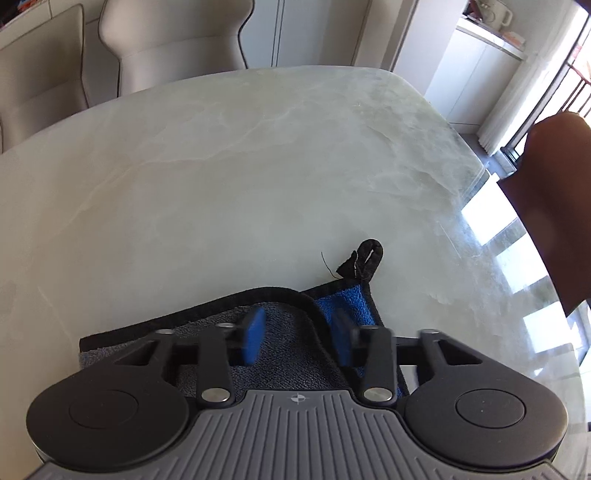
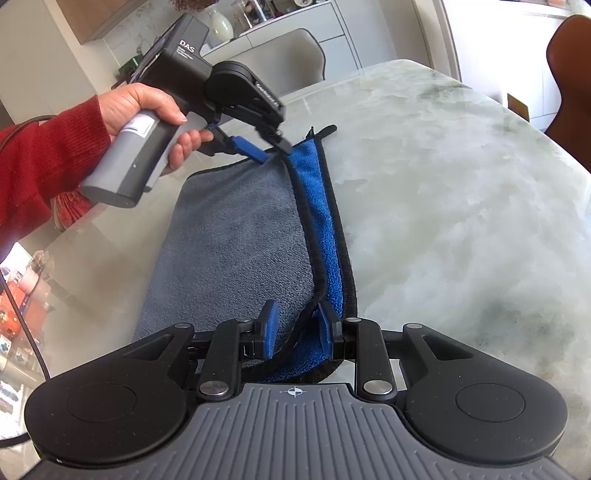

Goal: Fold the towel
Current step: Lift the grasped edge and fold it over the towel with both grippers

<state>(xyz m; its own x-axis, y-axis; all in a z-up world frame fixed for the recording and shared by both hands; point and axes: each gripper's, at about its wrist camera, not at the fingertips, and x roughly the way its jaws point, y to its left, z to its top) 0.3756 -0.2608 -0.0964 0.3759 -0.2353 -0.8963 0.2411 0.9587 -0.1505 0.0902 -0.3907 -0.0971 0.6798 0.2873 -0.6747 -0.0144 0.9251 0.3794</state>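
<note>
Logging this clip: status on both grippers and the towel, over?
Left gripper open over far corner. Right gripper open, straddling near hem. Towel folded once, grey up, blue strip showing. Nothing in the way.

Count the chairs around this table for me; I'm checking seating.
3 in view. Two pale chairs stand side by side at the far edge of the table. One brown chair is at another edge. Others may be out of view.

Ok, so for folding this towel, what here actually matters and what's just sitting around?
Belongs to the job:
towel, folded gray side up
left gripper, open over its far end
right gripper, open at the near edge

Just around:
marble table
cream chairs
brown chair
</note>
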